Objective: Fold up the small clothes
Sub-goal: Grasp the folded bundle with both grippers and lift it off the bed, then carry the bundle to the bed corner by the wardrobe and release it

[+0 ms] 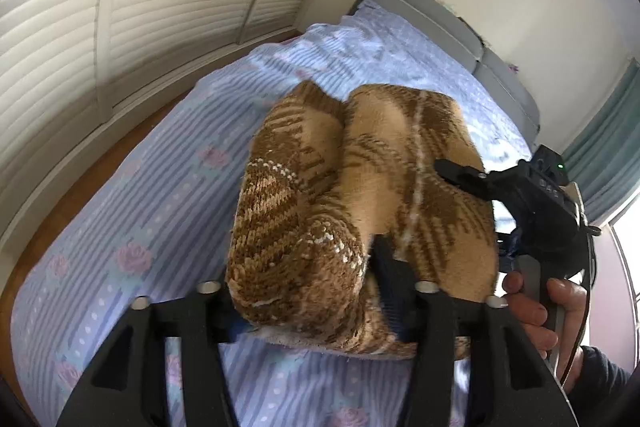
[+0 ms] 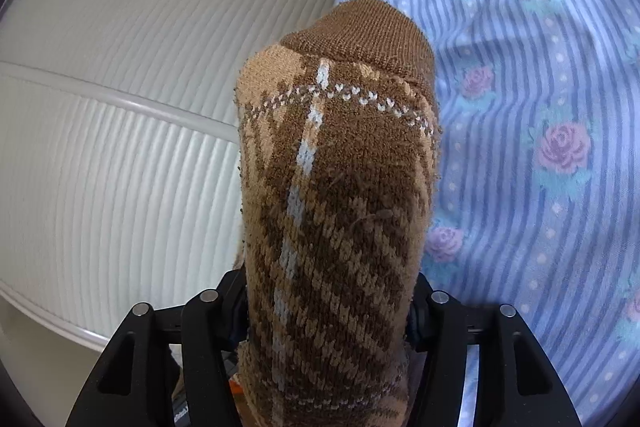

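A brown and tan plaid sock, fluffy and doubled over, lies on the bed. My left gripper is at its near end. The sock bulges between the fingers and over the left one, with no pinch showing. One finger rests against its side. My right gripper is at the sock's right end, one finger laid on top, and a hand holds its handle. In the right wrist view the sock fills the gap of the right gripper, its plain brown cuff farthest away, the cloth not squeezed.
The bed has a blue striped sheet with pink roses and a grey headboard. White louvred doors stand along the bed's far side behind a strip of wooden floor. A window with a teal curtain is at the right.
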Motion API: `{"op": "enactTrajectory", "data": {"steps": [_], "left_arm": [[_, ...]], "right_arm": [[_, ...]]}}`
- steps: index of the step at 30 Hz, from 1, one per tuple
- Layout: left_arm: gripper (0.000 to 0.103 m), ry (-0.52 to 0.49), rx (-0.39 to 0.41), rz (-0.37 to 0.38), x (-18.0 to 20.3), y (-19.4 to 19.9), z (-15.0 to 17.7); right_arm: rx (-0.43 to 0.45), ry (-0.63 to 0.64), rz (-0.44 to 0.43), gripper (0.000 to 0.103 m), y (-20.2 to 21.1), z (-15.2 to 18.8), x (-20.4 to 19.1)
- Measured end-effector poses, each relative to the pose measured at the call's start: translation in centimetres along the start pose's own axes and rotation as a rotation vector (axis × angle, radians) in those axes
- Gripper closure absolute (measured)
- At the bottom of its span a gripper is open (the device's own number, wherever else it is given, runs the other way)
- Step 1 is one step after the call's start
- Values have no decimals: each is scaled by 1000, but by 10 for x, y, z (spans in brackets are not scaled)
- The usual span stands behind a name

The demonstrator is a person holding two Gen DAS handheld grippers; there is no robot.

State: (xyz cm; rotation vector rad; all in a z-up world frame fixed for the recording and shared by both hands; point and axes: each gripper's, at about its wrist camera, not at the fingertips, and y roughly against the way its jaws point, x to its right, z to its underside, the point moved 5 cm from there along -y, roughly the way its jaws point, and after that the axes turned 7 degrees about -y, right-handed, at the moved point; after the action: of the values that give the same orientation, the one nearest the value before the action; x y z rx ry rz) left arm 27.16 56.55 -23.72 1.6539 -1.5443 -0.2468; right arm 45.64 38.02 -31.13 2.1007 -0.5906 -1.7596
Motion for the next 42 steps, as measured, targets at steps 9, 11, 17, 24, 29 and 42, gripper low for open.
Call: {"op": "enactTrajectory", "data": {"steps": [9, 11, 17, 24, 29, 42], "left_arm": [[6, 28, 0, -108, -15, 8, 12], [6, 52, -8, -115, -19, 11, 15], [9, -18, 53, -232, 9, 60, 14], [8, -129, 129, -301, 94, 140, 32], [8, -218, 172, -292, 179, 181, 60], [8, -437, 143, -128, 396, 205, 161]], "right_arm": [[86, 128, 212, 12, 50, 23, -6], [109, 171, 253, 12, 65, 34, -10], [206, 369, 371, 12, 103, 40, -51], [369, 572, 502, 12, 187, 72, -106], [469, 626, 563, 12, 274, 112, -117], [688, 455, 774, 12, 516, 221, -40]]}}
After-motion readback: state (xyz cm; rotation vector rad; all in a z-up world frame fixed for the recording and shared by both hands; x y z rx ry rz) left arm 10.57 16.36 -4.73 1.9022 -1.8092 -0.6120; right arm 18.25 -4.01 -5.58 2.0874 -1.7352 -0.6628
